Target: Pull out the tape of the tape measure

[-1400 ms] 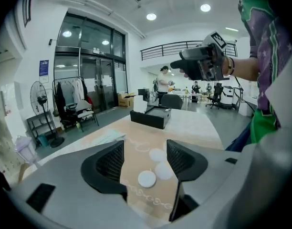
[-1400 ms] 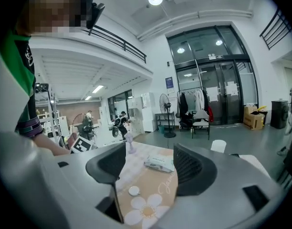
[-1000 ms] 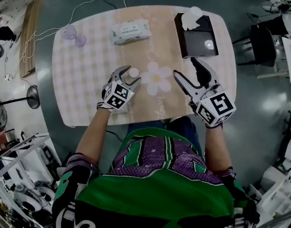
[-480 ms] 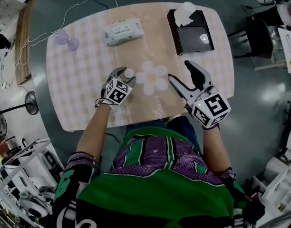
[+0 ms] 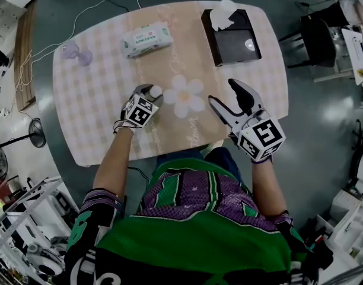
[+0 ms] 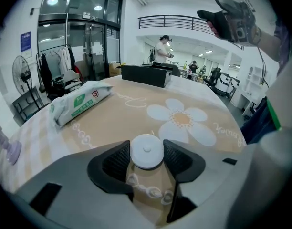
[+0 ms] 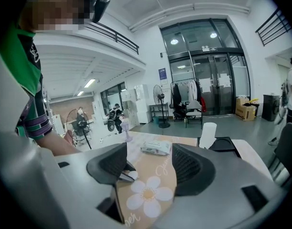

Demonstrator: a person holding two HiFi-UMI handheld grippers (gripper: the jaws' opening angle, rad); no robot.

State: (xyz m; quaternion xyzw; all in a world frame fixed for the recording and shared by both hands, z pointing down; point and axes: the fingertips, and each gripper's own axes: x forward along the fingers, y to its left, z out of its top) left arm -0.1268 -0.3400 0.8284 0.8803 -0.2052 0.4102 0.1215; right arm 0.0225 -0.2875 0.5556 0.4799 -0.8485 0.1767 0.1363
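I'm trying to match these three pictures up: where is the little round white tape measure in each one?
Head view: the tape measure is left of centre, just left of the flower print.
Left gripper view: low centre, with the flower print just beyond it.
Right gripper view: small, low and left of centre, above-left of the flower print.
Shared landmark: the flower print.

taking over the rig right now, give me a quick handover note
The left claw is down at the table; its jaws have just been closing around the white round tape measure, and the pads look to meet its sides.
The right claw is open and empty, apart from the tape measure.
Done: tape measure gripped, or nearly.
Left: no tape shows pulled out yet; pinch its end with the right claw and draw it out.
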